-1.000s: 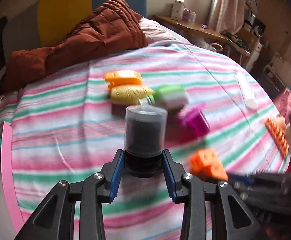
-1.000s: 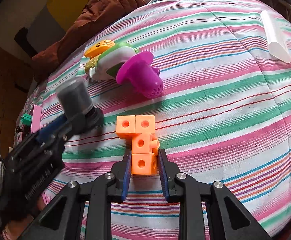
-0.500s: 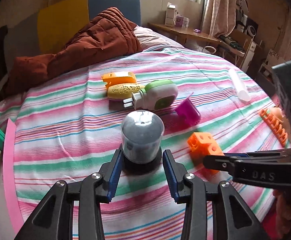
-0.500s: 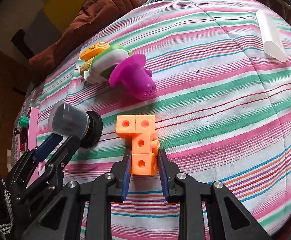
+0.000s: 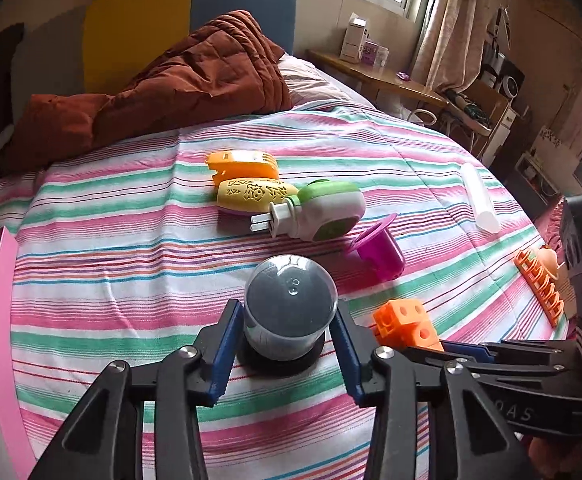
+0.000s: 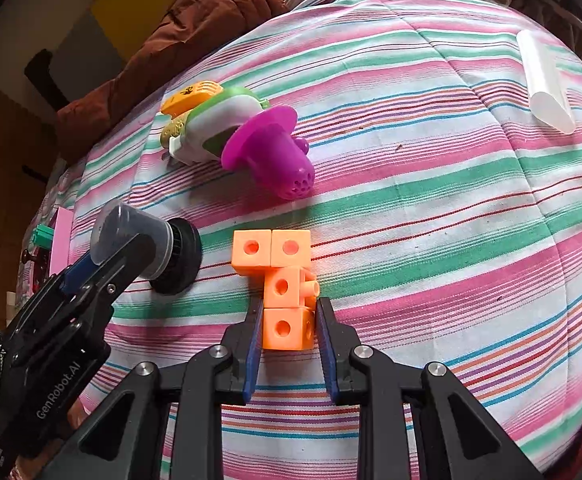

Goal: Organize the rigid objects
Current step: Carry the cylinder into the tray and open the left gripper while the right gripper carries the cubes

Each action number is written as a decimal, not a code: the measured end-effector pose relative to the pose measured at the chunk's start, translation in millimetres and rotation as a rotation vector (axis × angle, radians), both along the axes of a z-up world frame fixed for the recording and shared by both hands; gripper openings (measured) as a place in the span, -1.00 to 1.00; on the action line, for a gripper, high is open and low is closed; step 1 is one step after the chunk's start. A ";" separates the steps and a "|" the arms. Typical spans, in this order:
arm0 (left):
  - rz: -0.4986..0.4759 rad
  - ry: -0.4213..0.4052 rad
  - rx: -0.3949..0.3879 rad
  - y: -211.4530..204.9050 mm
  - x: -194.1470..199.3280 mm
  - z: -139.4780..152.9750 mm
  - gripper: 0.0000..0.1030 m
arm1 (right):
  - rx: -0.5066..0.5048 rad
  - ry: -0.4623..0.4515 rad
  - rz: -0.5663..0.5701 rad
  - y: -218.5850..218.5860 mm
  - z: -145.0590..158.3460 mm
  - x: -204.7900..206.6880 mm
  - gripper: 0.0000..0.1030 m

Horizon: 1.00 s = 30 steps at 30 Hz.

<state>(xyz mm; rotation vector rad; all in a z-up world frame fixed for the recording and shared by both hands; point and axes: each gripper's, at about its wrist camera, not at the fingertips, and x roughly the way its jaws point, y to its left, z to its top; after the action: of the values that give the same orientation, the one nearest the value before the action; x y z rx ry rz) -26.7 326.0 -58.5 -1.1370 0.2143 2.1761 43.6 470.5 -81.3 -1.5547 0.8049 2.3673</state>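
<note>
Left gripper [image 5: 287, 344]: jaws parted, just clear of the jar [image 5: 289, 306] standing between them on its black lid. Risk — a nudge tips it on soft bedding.

Right gripper [image 6: 287, 338]: jaws flank the orange blocks [image 6: 281, 280], contact unclear — the stack may snap apart.

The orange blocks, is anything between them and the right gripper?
No. The right gripper already has its fingers on either side of the nearest cube of the orange blocks, with nothing visible between. The jar, in the left gripper, stands off to the left side, not in the way.
</note>
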 end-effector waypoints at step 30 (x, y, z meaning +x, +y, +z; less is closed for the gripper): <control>0.119 0.064 0.104 -159.0 22.7 56.2 -0.15 | 0.085 0.081 0.126 -40.1 3.0 -4.2 -0.50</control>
<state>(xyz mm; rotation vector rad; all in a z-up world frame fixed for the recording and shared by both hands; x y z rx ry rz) -4.0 167.0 -2.3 -1.0473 0.0619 2.3013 39.4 430.4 -78.3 -1.5264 0.6298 2.5323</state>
